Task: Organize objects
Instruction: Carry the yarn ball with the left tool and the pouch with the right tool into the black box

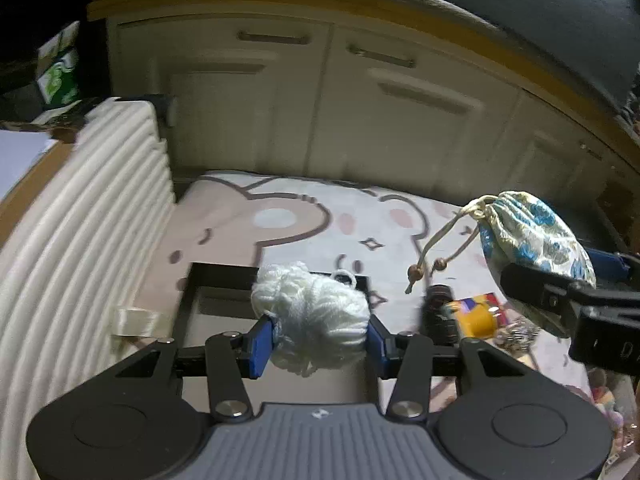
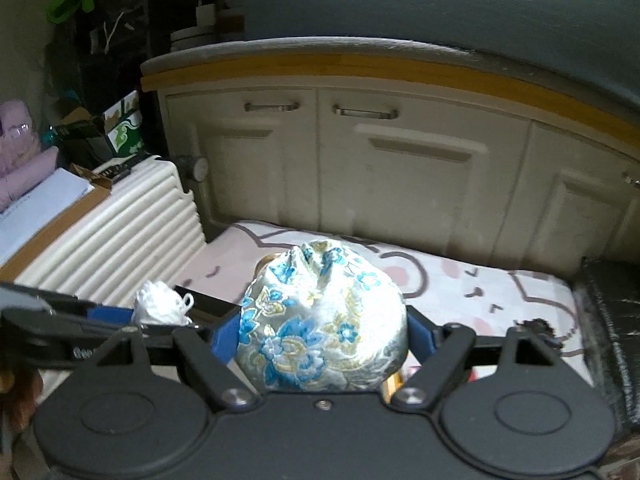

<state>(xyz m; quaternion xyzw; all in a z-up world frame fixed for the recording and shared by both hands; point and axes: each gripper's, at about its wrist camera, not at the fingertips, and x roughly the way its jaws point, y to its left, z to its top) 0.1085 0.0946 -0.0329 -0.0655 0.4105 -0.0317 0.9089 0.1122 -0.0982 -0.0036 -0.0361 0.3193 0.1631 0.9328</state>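
Note:
My left gripper [image 1: 318, 338] is shut on a ball of white yarn [image 1: 310, 316], held above a black box [image 1: 224, 280] on the cartoon-print mat [image 1: 280, 216]. The yarn also shows at the left of the right wrist view as a white bundle [image 2: 160, 304]. My right gripper [image 2: 322, 336] is shut on a floral drawstring pouch [image 2: 320, 320] in blue, gold and white, lifted over the mat [image 2: 480, 292]. In the left wrist view the same pouch [image 1: 532, 240] hangs at the right, its beaded cords [image 1: 424, 268] dangling, with the right gripper [image 1: 568, 300] under it.
Cream cabinet doors [image 1: 340, 112] with bar handles stand behind the mat. A ribbed white cushion [image 1: 80, 240] lies along the left. On the mat sit a dark cylinder [image 1: 438, 312], a yellow item [image 1: 476, 318] and some small trinkets [image 1: 516, 332]. A dark block [image 2: 612, 320] borders the right.

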